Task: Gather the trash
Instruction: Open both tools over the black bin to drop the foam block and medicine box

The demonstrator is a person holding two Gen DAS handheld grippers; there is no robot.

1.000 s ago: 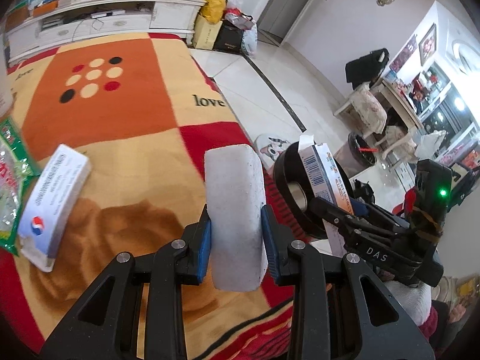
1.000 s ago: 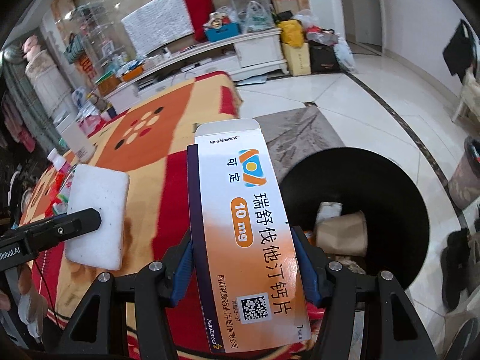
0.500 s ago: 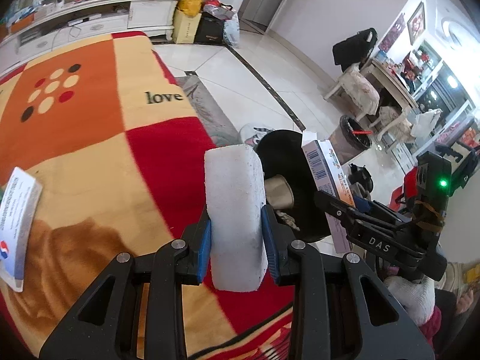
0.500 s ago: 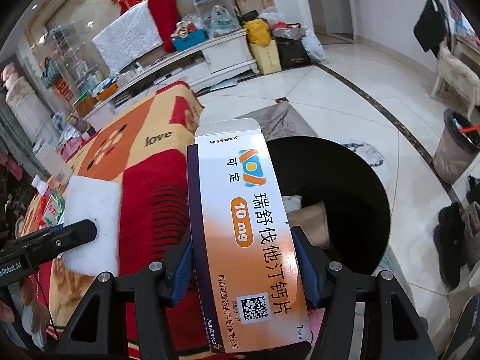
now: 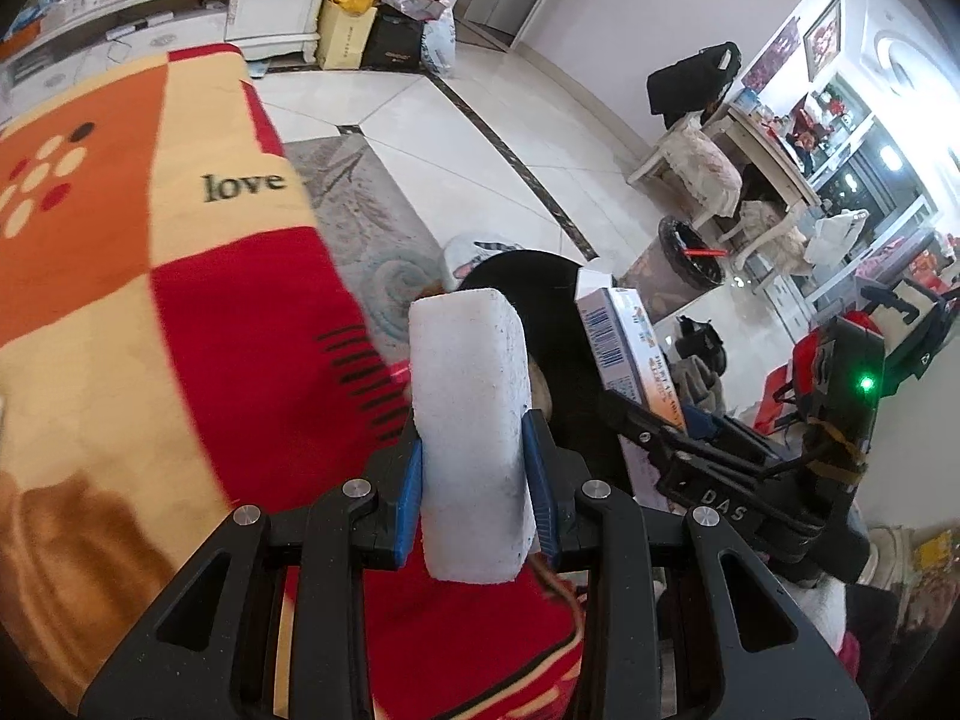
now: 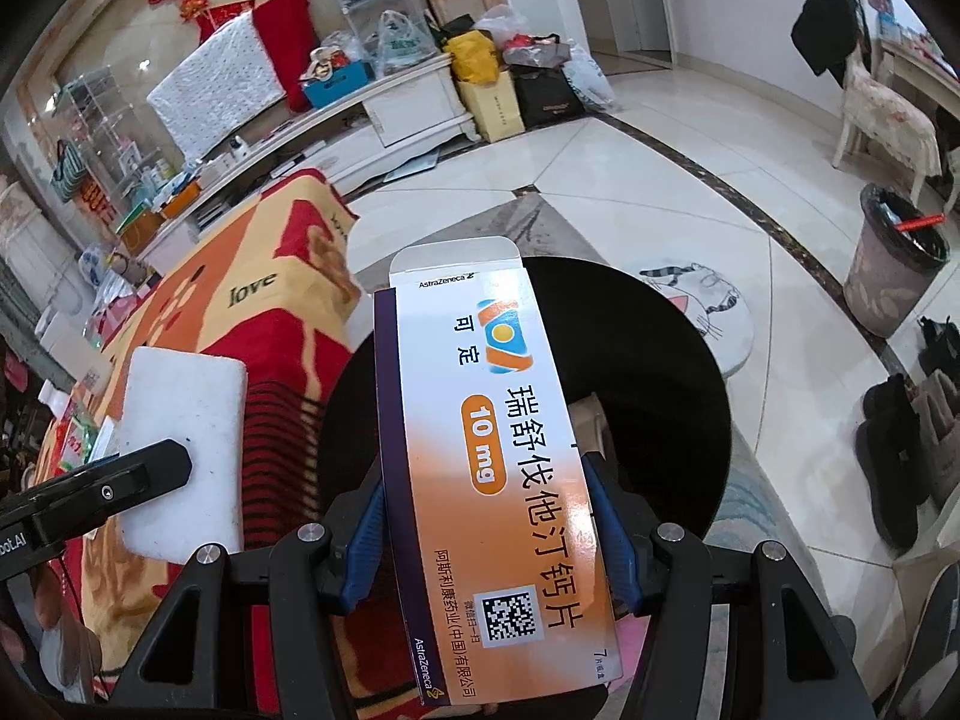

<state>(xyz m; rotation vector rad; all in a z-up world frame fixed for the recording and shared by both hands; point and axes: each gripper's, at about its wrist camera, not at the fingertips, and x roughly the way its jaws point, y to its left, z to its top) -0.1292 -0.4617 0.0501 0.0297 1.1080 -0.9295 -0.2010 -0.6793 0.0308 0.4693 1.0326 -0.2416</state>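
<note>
The left claw (image 5: 474, 474) is closed on a white foam block (image 5: 471, 414), its blue pads pressed to the block's two broad faces and the block's long axis running forward along the fingers. Relative to the black bin (image 6: 660, 372), this block sits over the blanket-covered desk (image 5: 180, 312), just short of the bin's left rim; in the right wrist view the foam block (image 6: 186, 450) appears wholly outside the opening. The right claw (image 6: 492, 528) is clamped on an orange and white medicine box (image 6: 492, 462), long axis likewise pointing forward, end flap raised. That box lies directly above the bin's mouth, with a beige item, too hidden to identify, showing inside the bin beyond it. Judgement: the right claw is the nearer to the bin and appears placed to release; the left must travel rightward across the rim before its block can drop cleanly.
</note>
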